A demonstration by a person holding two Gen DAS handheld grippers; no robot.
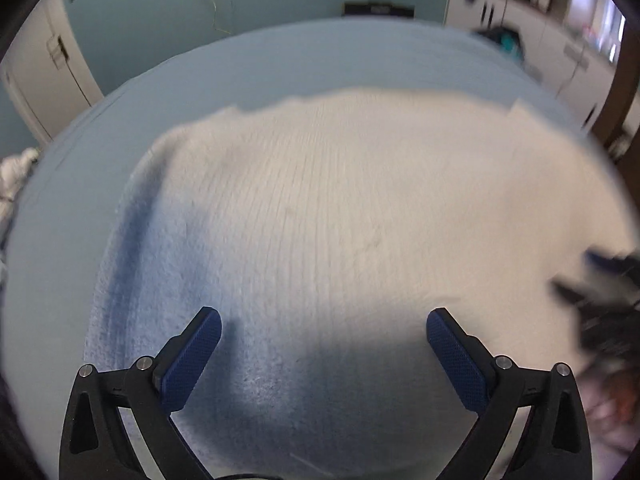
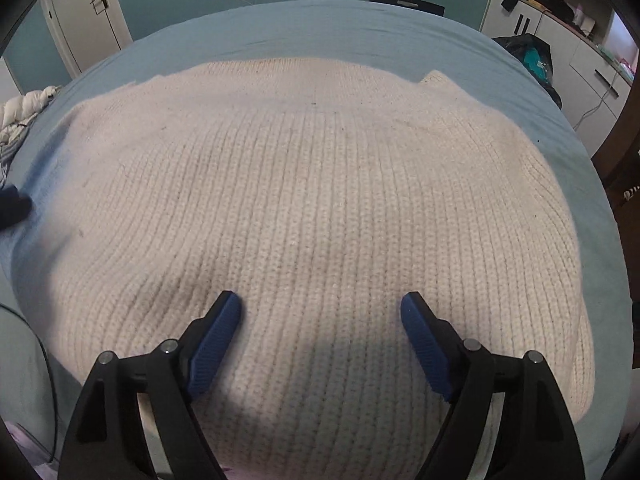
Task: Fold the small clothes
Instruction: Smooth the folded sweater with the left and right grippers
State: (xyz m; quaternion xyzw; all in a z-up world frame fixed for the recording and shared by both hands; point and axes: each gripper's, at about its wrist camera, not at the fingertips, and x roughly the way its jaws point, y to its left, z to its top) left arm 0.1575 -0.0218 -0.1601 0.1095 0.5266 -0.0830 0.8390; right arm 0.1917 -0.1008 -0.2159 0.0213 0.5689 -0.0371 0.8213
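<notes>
— Fingers first: on the left gripper (image 1: 323, 322) both blue pads stand wide apart with nothing between them, and the right gripper (image 2: 321, 306) is spread just as wide, also empty.

— And the garment?

— A cream ribbed knit sweater (image 2: 320, 184) lies spread flat on the blue bedsheet (image 2: 320, 28), filling most of both views. Its far edge runs across the bed, with a small corner sticking up at the far right. The left wrist view is blurred, so fine detail there cannot be read.

— So what does the step seem to call for?

— Probably picking an edge to start a fold. Both grippers hover over the middle of the knit, near the close hem, and neither is touching an edge.

— How should it be done well?

— Each gripper would do best to pinch the fabric at matching points on one side, taking both layers, so the fold line comes out straight. A loose knit like this likely stretches and sags, so lifting low and laying it across evenly should keep wrinkles out.

— Any risk?

— Catching the sheet along with the sweater.
</notes>
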